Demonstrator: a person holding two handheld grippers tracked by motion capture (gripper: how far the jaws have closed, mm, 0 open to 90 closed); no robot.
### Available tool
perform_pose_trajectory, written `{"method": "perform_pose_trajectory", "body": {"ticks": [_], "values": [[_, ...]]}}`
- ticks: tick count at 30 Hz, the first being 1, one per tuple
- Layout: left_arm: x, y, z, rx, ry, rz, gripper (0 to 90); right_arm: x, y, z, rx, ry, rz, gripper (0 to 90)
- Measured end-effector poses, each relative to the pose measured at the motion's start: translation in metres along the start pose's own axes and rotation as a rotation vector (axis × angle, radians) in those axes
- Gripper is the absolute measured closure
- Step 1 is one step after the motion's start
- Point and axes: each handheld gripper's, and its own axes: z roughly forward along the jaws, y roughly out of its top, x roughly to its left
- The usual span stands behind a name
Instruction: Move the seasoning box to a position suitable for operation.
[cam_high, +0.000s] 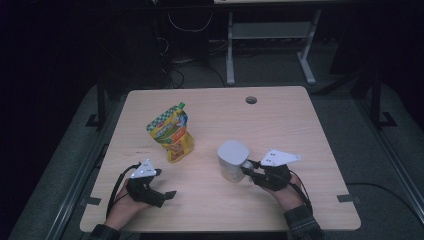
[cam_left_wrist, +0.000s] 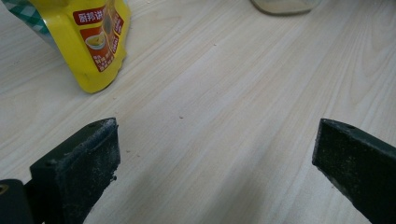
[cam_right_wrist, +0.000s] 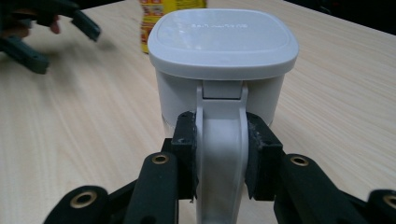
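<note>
A white lidded container with a side handle stands on the wooden table, right of centre. My right gripper is shut on its handle, both black pads pressing the handle's sides, below the grey lid. A yellow stand-up pouch with a green checked top stands left of centre; its lower corner shows in the left gripper view. My left gripper rests near the front left of the table, open, with bare wood between its pads.
A round cable hole sits near the table's far edge. Behind the table are metal frame legs and cables on a dark floor. The container's base shows at the top of the left gripper view.
</note>
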Motion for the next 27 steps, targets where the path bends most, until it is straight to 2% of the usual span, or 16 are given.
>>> {"method": "perform_pose_trajectory", "body": {"ticks": [13, 18, 23, 27], "values": [[-0.001, 0.000, 0.000, 0.003, -0.007, 0.003, 0.5, 0.015, -0.001, 0.004, 0.002, 0.169, -0.089, 68.6], [-0.002, 0.000, 0.001, 0.004, -0.011, 0.005, 0.5, 0.014, -0.003, 0.005, 0.019, 0.185, -0.109, 68.3], [-0.002, 0.000, 0.002, 0.006, -0.013, 0.006, 0.5, 0.013, -0.005, 0.005, 0.028, 0.185, -0.102, 67.6], [-0.002, 0.000, 0.001, 0.007, -0.014, 0.007, 0.5, 0.012, -0.005, 0.003, 0.034, 0.184, -0.082, 60.4]]}}
